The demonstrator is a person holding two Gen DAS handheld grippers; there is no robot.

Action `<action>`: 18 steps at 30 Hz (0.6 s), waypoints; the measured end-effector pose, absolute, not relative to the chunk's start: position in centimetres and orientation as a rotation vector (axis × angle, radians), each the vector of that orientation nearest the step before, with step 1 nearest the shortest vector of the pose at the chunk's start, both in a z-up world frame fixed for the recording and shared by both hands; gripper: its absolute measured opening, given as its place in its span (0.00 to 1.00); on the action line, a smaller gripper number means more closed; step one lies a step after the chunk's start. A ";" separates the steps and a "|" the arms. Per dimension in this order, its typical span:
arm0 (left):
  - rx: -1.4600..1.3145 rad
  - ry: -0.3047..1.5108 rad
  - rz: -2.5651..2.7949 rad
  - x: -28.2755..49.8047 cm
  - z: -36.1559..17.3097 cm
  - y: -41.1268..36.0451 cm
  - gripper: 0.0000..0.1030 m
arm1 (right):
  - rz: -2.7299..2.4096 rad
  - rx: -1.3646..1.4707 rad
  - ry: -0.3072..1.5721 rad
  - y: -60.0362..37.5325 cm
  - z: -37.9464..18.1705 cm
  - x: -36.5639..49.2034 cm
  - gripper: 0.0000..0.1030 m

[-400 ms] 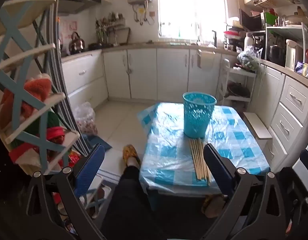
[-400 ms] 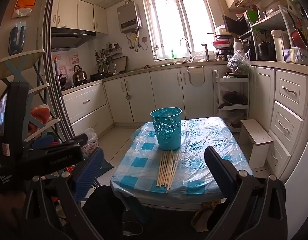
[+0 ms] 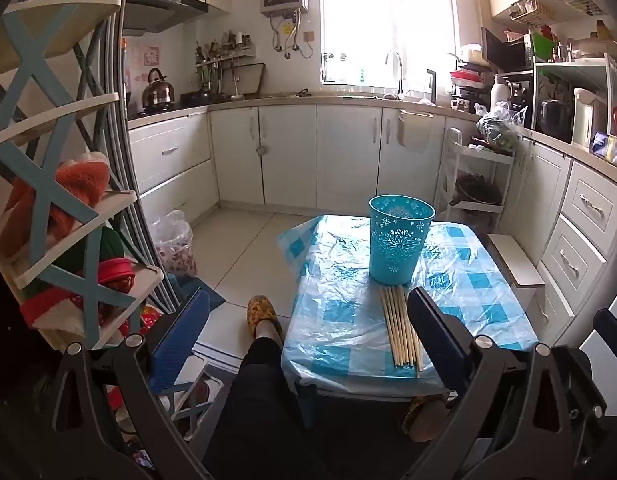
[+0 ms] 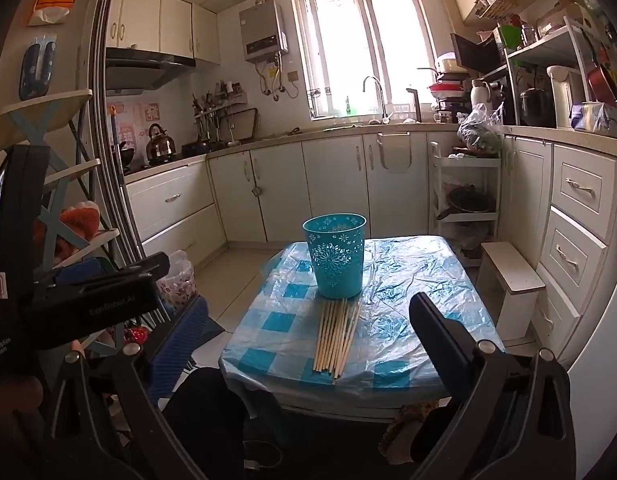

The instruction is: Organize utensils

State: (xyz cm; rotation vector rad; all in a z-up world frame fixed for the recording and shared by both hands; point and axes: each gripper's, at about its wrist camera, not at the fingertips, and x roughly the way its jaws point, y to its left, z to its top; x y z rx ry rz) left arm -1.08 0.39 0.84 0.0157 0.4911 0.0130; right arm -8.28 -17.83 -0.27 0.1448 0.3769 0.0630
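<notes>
Ahead of both grippers, past the fingertips, we see the chopsticks (image 4: 337, 334): a bundle of pale wooden sticks lying flat side by side on the table (image 4: 420, 320), their far ends just at the base of the teal basket (image 4: 335, 256). The basket stands upright, mouth open, w/ a cut-out flower pattern on its wall; it sits beyond the sticks, farther from us.

From the right gripper (image 4: 308, 344) the sticks lie about centred between the two fingers, a bit below and ahead, not touching. Its jaws are spread as wide as they go & nothing is between the pads. From the left gripper (image 3: 308, 336) the chopsticks (image 3: 400, 326) lie toward its right finger, which partly covers the bundle's edge in view; the basket (image 3: 400, 238) is ahead & right of centre. Left jaws also fully spread, holding nothing.

The table wears a blue-and-white checked cloth under a clear plastic sheet, creased. Below the left gripper we see a person's leg in dark trousers (image 3: 260, 392) w/ a yellow patterned slipper (image 3: 262, 312) on the floor tiles, just beside the table's left edge. A small white stool (image 4: 510, 270) stands right of the table, near the drawer units. A shelf rack w/ blue cross braces (image 3: 64, 216) is close on the left.
</notes>
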 end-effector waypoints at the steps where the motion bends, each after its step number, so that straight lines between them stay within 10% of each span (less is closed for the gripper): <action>1: 0.015 0.490 0.013 -1.1 0.8 0.4 0.93 | 0.062 0.140 0.379 -17.4 -0.3 -8.2 0.94; 18: 0.006 0.482 0.017 -1.4 1.4 0.5 0.93 | 0.061 0.139 0.392 -17.2 -0.4 -8.0 0.94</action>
